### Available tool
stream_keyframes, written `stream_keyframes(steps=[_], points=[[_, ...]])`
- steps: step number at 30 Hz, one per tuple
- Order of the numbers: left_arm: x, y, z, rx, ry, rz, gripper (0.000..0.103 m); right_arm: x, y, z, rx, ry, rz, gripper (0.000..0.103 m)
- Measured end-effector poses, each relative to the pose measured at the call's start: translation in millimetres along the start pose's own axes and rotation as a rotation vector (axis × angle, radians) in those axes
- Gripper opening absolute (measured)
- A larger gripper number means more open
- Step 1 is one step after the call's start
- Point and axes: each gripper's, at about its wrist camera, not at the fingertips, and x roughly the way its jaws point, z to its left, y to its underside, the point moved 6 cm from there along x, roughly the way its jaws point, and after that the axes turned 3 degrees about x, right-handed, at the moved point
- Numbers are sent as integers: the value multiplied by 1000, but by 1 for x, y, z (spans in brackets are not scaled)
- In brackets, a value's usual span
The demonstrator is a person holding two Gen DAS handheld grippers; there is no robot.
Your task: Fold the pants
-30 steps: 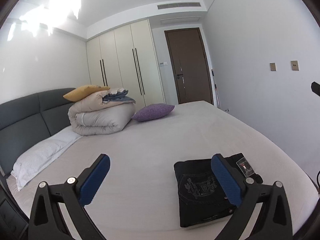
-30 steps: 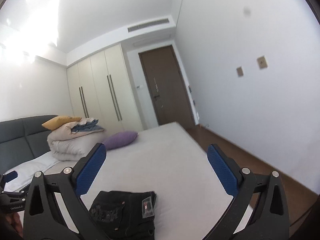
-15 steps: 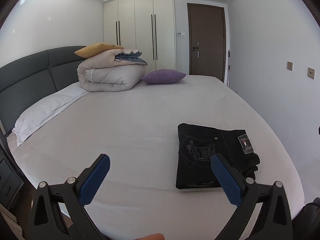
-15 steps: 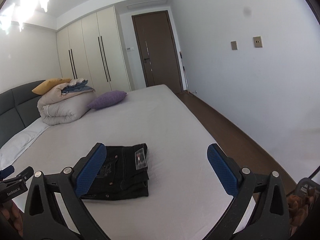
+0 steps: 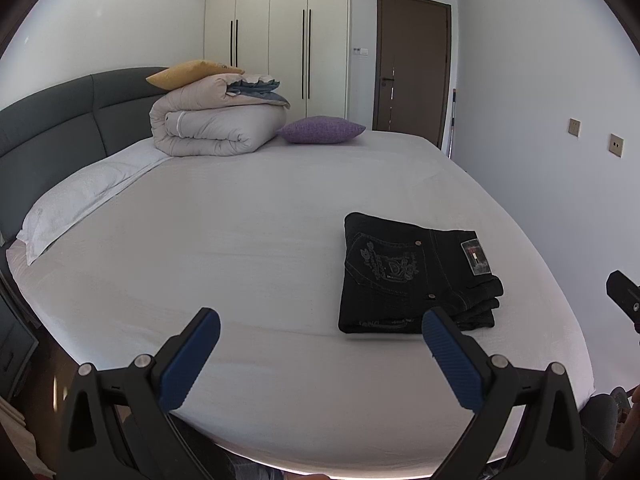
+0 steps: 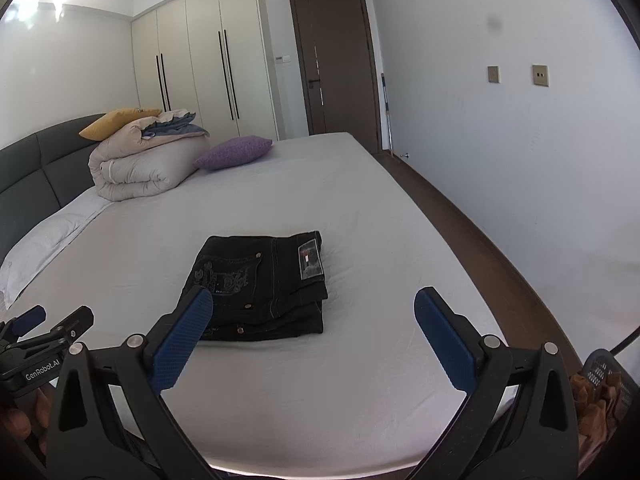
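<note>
Folded black pants (image 6: 262, 284) flat on bed (image 6: 360, 208).
Left gripper (image 5: 320, 334) and right gripper (image 6: 314, 310) spread wide, empty, apparently hovering near pants.

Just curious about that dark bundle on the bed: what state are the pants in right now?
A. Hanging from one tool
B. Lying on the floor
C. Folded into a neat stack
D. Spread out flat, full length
C: the black pants lie as a compact folded stack on the bed, with both tools open and apart from them.

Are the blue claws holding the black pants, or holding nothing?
Nothing. The left gripper and right gripper are both open and empty; the folded black jeans lie untouched on the bed.
</note>
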Motion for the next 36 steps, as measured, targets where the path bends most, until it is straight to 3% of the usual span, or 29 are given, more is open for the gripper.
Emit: stream_keyframes(steps=[16, 36], points=[[-1, 9, -5, 7, 13, 9, 103, 1, 20, 9, -58, -13, 78, 103], [23, 25, 0, 6, 7, 75, 103, 40, 40, 5, -85, -26, 155, 103]])
